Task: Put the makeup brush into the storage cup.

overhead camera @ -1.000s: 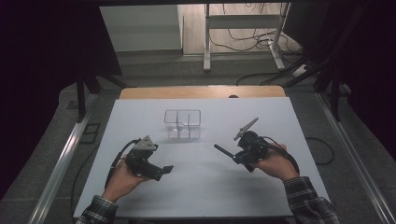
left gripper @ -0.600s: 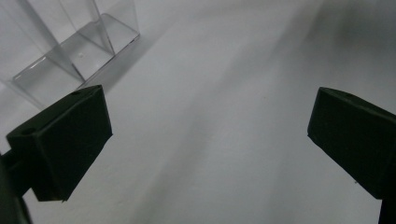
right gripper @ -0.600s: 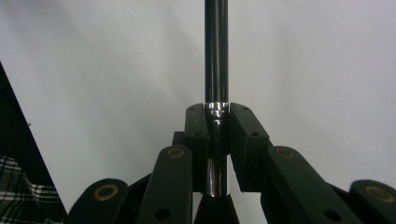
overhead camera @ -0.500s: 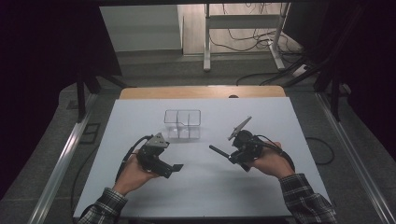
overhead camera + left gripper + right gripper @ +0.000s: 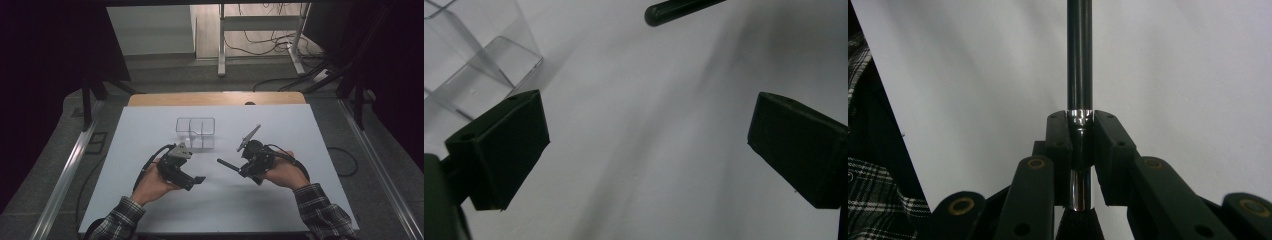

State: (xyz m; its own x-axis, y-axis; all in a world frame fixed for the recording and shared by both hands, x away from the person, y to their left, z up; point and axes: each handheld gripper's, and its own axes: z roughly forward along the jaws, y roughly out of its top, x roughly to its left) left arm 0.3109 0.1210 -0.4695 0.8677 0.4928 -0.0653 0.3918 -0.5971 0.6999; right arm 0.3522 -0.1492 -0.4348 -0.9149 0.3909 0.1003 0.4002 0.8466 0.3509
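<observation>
Right gripper (image 5: 235, 167) is clamped on a dark pen-like rod (image 5: 1079, 60) — in the right gripper view the pads pinch it at a shiny band, with the shaft running straight out beyond the jaws and a short stub behind them. In the high view the rod (image 5: 226, 164) points left and slightly near, toward the left gripper (image 5: 192, 181), so its long axis lies roughly across the table. Left gripper is wide open and holds nothing; in the left gripper view its two black pads stand far apart over bare white table (image 5: 649, 150), and the rod's rounded tip (image 5: 659, 12) pokes in at the top edge, well ahead of the jaws and not between them. The clear two-compartment box (image 5: 195, 131) sits on the far side of both grippers, about midway between them, a bit nearer the left one; one corner of it (image 5: 484, 55) shows at the upper left of the left gripper view. Judgement: the coming move turns on that gap — rod tip versus open left jaws, or rod versus box — and I can't tell which is meant. Hard to make out: what the rod really is, its full length (cut off at the top of the right gripper view), and whether the box holds anything — it looks empty, but the walls are transparent and reflective.
</observation>
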